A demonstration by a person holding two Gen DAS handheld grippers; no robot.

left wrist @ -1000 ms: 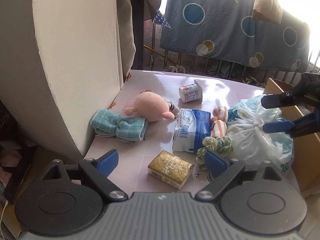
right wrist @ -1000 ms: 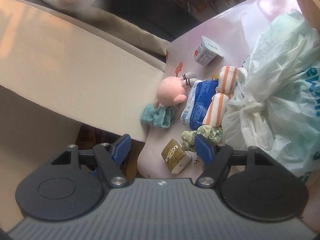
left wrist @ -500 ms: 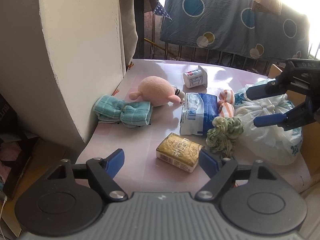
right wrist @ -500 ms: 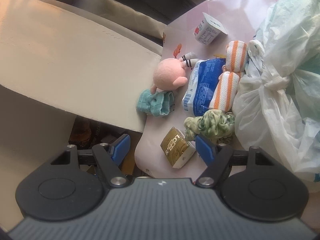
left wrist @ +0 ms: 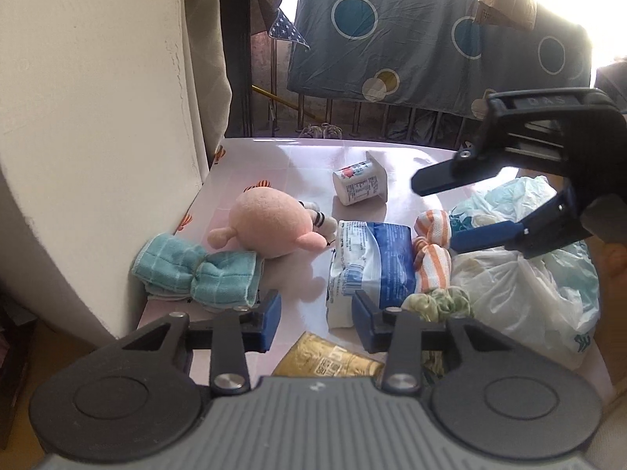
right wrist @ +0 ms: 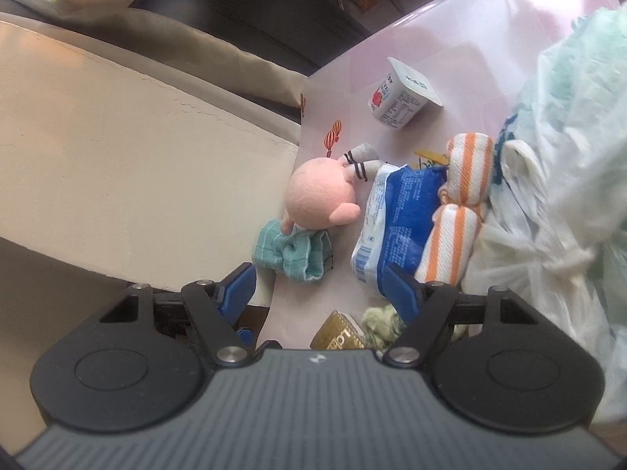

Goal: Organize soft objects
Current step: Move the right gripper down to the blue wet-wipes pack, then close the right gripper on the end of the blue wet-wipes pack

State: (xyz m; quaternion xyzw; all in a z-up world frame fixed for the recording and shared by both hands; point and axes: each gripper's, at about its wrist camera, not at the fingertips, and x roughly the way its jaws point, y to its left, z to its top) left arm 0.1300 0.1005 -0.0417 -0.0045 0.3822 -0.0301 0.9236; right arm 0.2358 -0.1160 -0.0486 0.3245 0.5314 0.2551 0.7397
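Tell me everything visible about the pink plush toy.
The plush toy is a round, fuzzy pink body with small stubby limbs and grey-white, black-banded parts on its far side. It lies on its side on the pink table, near the white wall. One stub rests on the teal cloth; the blue pack sits right beside it. Neither gripper touches it.

On the pink table (left wrist: 274, 156), a teal cloth (left wrist: 196, 270) lies at the left edge, touching a pink plush toy (left wrist: 270, 223). The left gripper (left wrist: 315, 321) hovers with nothing between its closing jaws. The right gripper (left wrist: 443, 215), jaws apart, hangs above an orange-striped cloth (left wrist: 433, 250) and a white plastic bag (left wrist: 521, 290).
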